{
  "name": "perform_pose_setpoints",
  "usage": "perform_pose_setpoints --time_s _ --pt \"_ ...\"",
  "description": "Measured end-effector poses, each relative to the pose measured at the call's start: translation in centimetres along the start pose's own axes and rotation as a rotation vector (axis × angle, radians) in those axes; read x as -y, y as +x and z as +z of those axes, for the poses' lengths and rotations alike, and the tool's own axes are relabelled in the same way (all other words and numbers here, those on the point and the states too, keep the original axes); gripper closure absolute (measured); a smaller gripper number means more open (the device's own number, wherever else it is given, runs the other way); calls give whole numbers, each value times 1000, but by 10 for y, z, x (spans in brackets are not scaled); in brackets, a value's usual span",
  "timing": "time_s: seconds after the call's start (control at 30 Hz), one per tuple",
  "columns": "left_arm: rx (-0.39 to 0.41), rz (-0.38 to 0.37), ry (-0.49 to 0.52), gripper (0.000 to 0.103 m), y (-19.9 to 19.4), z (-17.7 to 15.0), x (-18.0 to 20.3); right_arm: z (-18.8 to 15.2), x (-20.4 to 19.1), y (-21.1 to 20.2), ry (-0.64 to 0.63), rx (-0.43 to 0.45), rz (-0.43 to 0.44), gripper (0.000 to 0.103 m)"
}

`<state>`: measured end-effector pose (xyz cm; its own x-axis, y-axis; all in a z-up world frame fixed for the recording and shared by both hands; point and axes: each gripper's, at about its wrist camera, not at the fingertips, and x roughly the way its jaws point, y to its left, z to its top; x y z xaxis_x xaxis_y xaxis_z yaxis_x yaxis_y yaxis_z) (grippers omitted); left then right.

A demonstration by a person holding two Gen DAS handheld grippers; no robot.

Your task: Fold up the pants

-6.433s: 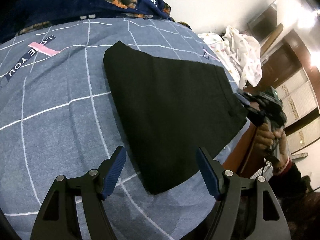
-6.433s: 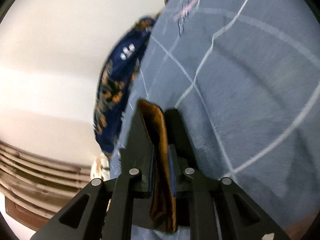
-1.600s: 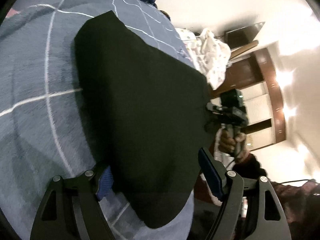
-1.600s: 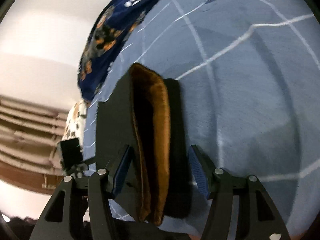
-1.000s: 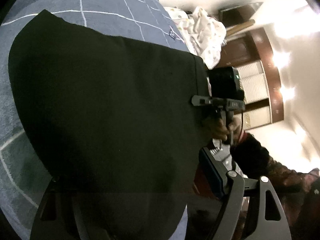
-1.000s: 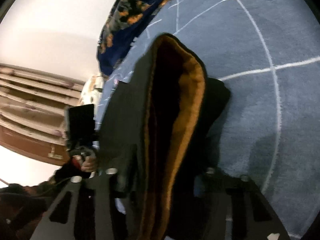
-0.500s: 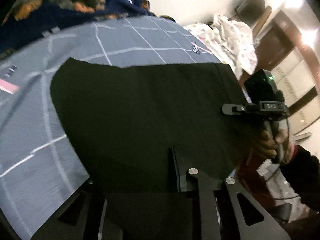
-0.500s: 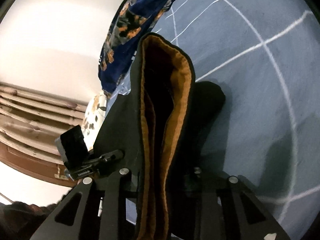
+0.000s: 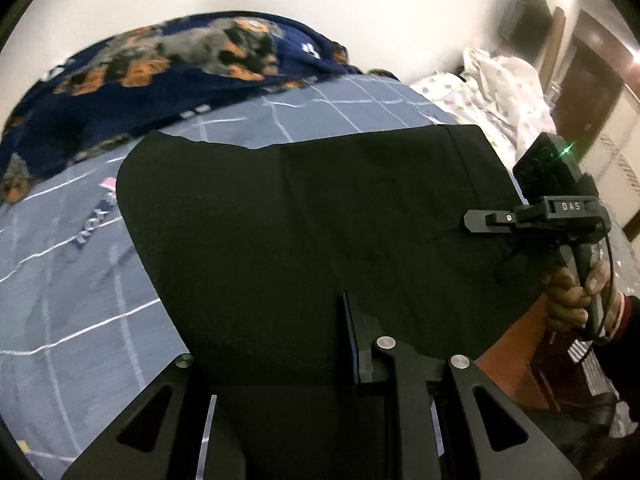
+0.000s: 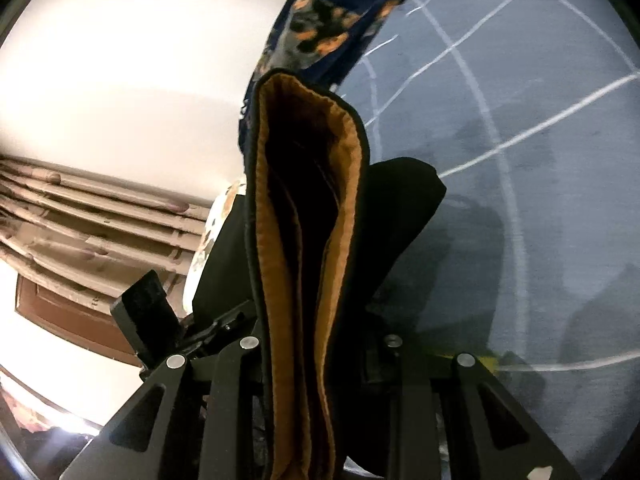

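Note:
The black pants [image 9: 304, 216], folded flat, are lifted off the blue checked bedspread [image 9: 60, 288]. My left gripper [image 9: 320, 336] is shut on their near edge; the cloth covers its left finger. My right gripper [image 9: 476, 220] shows in the left wrist view, clamped on the pants' right edge. In the right wrist view the pants [image 10: 400, 216] stand up between my right gripper's [image 10: 316, 344] jaws, showing the orange-brown lining [image 10: 348, 148]. The left gripper's body [image 10: 148, 312] shows at lower left there.
A dark blue blanket with orange and grey print [image 9: 160, 60] lies bunched along the far side of the bed. A white spotted cloth [image 9: 496, 88] is heaped at the right. Brown wooden furniture [image 9: 588, 76] stands beyond the bed's right edge.
Both grippers closed on the pants' edge and lifted it off the bed. Since half a second ago the pants have risen further and more of the blanket shows.

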<state>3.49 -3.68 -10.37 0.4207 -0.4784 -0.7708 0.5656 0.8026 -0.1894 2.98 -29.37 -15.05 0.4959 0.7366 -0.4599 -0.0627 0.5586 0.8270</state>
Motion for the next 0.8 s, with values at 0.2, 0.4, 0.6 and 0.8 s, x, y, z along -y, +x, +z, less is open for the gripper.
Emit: perform_pose_setpoints --time_s 0.2,0.4,0.6,0.8 --pt "29 63 -14 84 -21 -10 -18 -3 -20 28 -21 -21 14 79" --pt "48 108 -8 84 -33 -19 -31 -1 -33 51 -35 -41 12 79" --pt "54 117 -34 84 -38 -26 -49 3 -44 71 -45 -63 5 79" --pt "54 129 -61 84 -38 -30 -66 5 -49 90 -48 -84 -5 79"
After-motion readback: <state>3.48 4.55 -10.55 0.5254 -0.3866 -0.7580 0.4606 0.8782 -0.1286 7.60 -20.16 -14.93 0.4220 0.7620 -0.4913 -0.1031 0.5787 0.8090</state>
